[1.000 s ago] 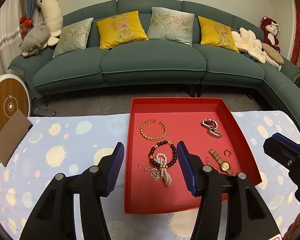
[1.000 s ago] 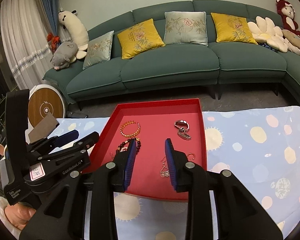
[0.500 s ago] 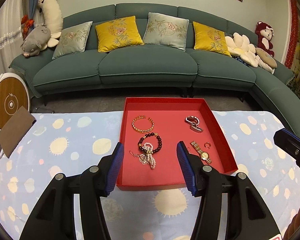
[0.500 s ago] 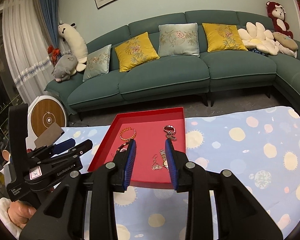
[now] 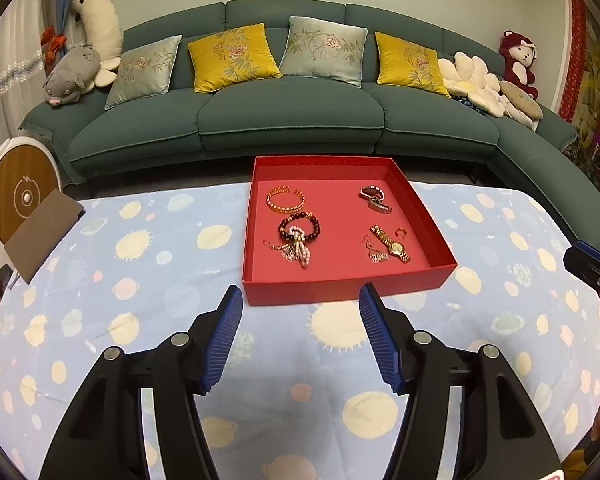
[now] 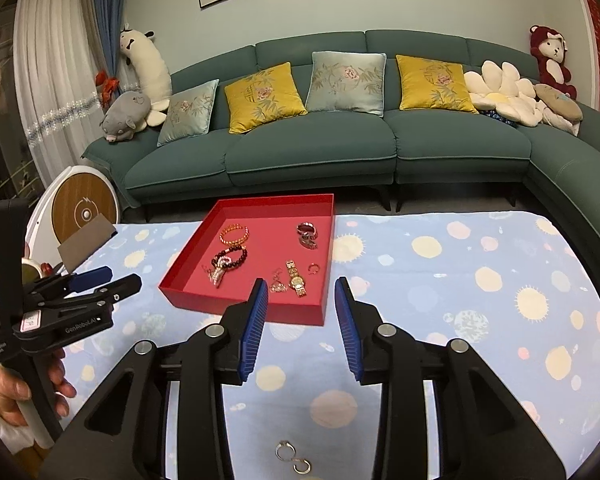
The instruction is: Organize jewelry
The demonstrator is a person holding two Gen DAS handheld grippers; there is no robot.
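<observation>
Main risk: the two small silver rings (image 6: 293, 457) lying loose on the star-patterned blue cloth (image 6: 480, 300), right under the right gripper (image 6: 301, 320), are thin and flat, so the pads could skid over them or snag the cloth. Both grippers sit short of the shallow red cardboard tray (image 5: 342, 292) holding the bracelets and gold watch (image 5: 392, 245), angled down. The left gripper (image 5: 300, 338) is fairly wide and the right narrower; both have just been opening, with nothing between them.
</observation>
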